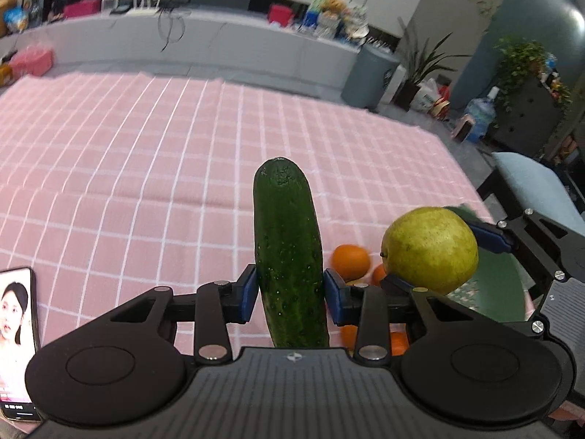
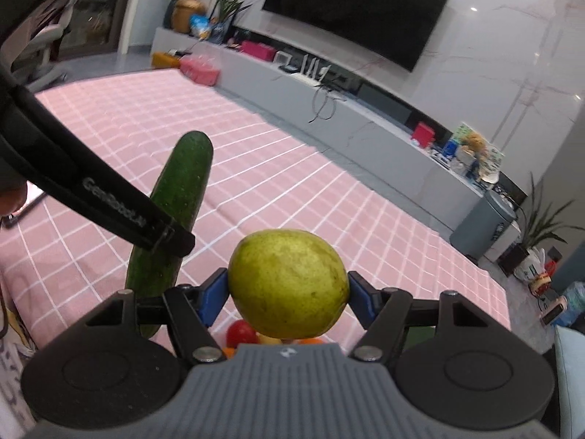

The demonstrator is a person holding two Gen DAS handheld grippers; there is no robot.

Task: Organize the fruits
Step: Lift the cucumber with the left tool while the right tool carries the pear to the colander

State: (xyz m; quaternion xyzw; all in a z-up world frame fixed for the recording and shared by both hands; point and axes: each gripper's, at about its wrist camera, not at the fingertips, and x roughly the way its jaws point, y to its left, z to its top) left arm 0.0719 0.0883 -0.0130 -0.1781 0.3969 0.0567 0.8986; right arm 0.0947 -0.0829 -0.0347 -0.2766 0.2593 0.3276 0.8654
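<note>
My left gripper (image 1: pixel 289 292) is shut on a dark green cucumber (image 1: pixel 285 241), held upright above the pink checked tablecloth (image 1: pixel 146 153). My right gripper (image 2: pixel 289 294) is shut on a yellow-green pear (image 2: pixel 289 285), held above the table. The pear (image 1: pixel 429 248) and the right gripper's fingers (image 1: pixel 490 237) show at the right of the left wrist view. The cucumber (image 2: pixel 179 197) and the left gripper's arm (image 2: pixel 109 205) show at the left of the right wrist view. Oranges (image 1: pixel 351 261) lie below, beside a green plate (image 1: pixel 497 285). A red fruit (image 2: pixel 241 333) lies under the pear.
A phone (image 1: pixel 16 344) with a lit screen lies at the table's left front. A chair (image 1: pixel 537 186) stands past the table's right edge. A long grey cabinet (image 2: pixel 365 124) with boxes and a TV (image 2: pixel 358 11) lies beyond the far edge.
</note>
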